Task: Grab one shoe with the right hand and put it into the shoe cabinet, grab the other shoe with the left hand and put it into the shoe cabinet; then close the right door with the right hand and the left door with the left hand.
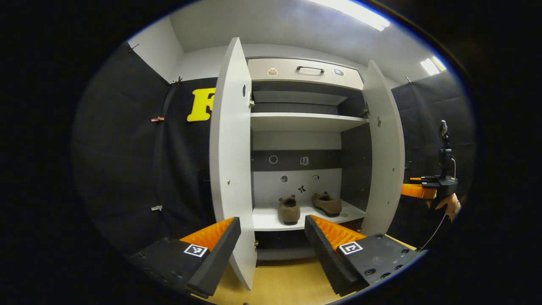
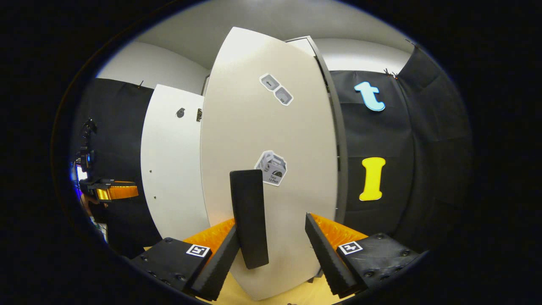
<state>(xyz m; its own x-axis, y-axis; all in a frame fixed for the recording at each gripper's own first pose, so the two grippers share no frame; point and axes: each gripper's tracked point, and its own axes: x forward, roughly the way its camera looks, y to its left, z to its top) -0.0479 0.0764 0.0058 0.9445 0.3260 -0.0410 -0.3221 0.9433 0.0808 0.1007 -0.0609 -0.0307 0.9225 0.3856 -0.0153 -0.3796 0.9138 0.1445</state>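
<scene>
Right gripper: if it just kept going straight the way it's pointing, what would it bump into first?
Most likely the right door. The right gripper is open and faces the door's outer face, with the dark handle between its fingers. How near it is, the fisheye view leaves unclear.

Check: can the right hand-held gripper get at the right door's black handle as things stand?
Probably yes. The right hand-held gripper is open, and the black handle on the right door stands between its fingers, close to the left one, with nothing in between.
</scene>
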